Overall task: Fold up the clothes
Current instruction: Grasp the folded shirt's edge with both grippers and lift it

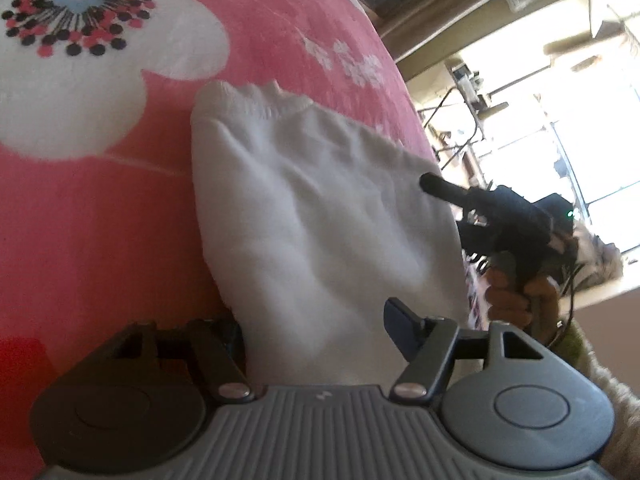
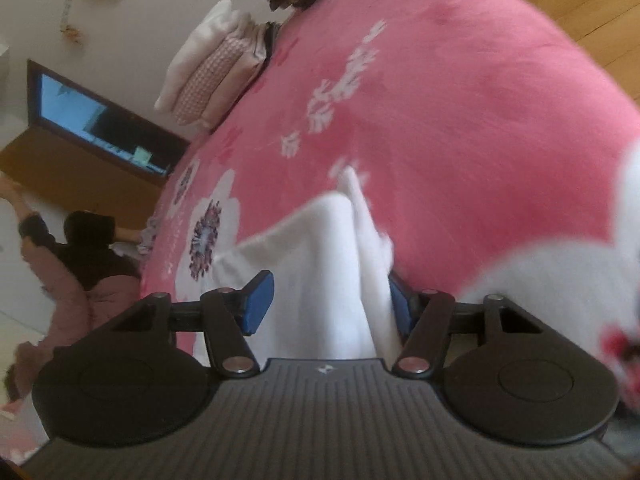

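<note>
No containers anywhere here, just a bed with a pink fleecy blanket (image 1: 120,220) that's showing big white flowers with red and black dotted centres. Going left to right in the left wrist view: the blanket is filling the left side, then a white garment (image 1: 320,220) is lying on it, soft and a bit crinkled, with a scalloped ribbed edge at the far end. The left hand-held gripper (image 1: 316,328) is sitting wide apart with the cloth running between the fingers; I can't tell if it's actually pinching anything. Further right, the right hand-held gripper (image 1: 436,186) is poking in at the garment's far right edge. In the right wrist view, a dark-framed screen (image 2: 100,120) is glowing at far left, a stack of folded pale fabrics (image 2: 216,76) is resting at the bed's edge, and the right hand-held gripper (image 2: 328,304) is gaping open too, blue pads (image 2: 256,304) flanking a raised fold of the white garment (image 2: 320,260), contact unclear.
</note>
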A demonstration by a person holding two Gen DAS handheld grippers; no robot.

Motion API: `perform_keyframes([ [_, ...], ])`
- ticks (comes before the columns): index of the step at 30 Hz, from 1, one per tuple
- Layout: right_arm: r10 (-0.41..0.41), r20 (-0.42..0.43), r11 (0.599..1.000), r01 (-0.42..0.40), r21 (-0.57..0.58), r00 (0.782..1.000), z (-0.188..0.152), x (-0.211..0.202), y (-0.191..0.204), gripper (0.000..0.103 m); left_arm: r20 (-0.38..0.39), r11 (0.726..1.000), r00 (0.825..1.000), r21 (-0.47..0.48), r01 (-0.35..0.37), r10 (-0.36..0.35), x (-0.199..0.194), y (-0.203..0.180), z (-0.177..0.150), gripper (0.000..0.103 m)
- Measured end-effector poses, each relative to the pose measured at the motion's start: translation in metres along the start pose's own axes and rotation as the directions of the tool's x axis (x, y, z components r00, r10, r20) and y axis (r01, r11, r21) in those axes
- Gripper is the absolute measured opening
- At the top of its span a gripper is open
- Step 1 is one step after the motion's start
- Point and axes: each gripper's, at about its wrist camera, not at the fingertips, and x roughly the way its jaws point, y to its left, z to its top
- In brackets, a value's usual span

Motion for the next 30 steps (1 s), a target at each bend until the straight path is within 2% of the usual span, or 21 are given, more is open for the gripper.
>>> perform_keyframes([
  [3, 0.036, -0.043, 0.999, -0.037, -0.030, 0.998, 0.000, 0.001, 0.004, 0.058, 0.012, 1.000, 1.000, 0.020, 0.019, -0.019, -0.005, 0.003, -0.008, 0.059],
  [6, 0.088, -0.135, 0.995, -0.093, -0.033, 0.987, -0.016, -0.011, 0.002, 0.057, 0.001, 0.996, 0.996, -0.009, 0.085, -0.085, -0.011, 0.015, -0.016, 0.058],
  [9, 0.104, -0.167, 0.992, -0.115, -0.056, 0.980, -0.022, -0.013, 0.002, 0.055, -0.006, 0.993, 0.994, -0.044, 0.111, -0.112, -0.001, 0.024, -0.004, 0.053],
  [12, 0.133, -0.168, 0.990, -0.138, -0.019, 0.977, -0.009, 0.002, -0.002, 0.046, 0.002, 0.982, 0.989, -0.125, 0.145, -0.146, 0.012, 0.032, 0.014, 0.053],
  [14, 0.137, -0.161, 0.990, -0.142, -0.018, 0.977, 0.003, 0.018, -0.001, 0.036, 0.013, 0.965, 0.985, -0.199, 0.172, -0.173, 0.021, 0.040, 0.022, 0.053],
  [15, 0.132, -0.154, 0.990, -0.138, -0.029, 0.979, 0.004, 0.019, 0.003, 0.035, 0.019, 0.961, 0.985, -0.215, 0.174, -0.174, 0.023, 0.041, 0.025, 0.053],
  [17, 0.120, -0.137, 0.990, -0.129, -0.057, 0.983, 0.002, 0.019, 0.013, 0.026, 0.027, 0.967, 0.989, -0.204, 0.150, -0.147, 0.022, 0.037, 0.024, 0.049],
  [18, 0.114, -0.128, 0.990, -0.124, -0.071, 0.985, 0.002, 0.019, 0.017, 0.025, 0.032, 0.970, 0.990, -0.198, 0.138, -0.134, 0.021, 0.035, 0.024, 0.041],
  [23, 0.086, -0.084, 0.986, -0.097, -0.138, 0.993, -0.001, 0.019, 0.041, 0.019, 0.071, 0.986, 0.994, -0.139, 0.092, -0.083, 0.010, 0.016, 0.024, 0.025],
  [27, 0.055, -0.011, 0.948, -0.055, -0.313, 0.998, -0.007, -0.001, 0.091, 0.019, 0.149, 0.994, 0.986, -0.059, 0.089, -0.079, -0.018, -0.009, 0.033, 0.022],
  [30, 0.065, 0.066, 0.922, -0.034, -0.386, 0.996, 0.000, -0.017, 0.119, 0.018, 0.229, 0.998, 0.971, 0.011, 0.064, -0.064, -0.043, -0.030, 0.057, 0.022],
])
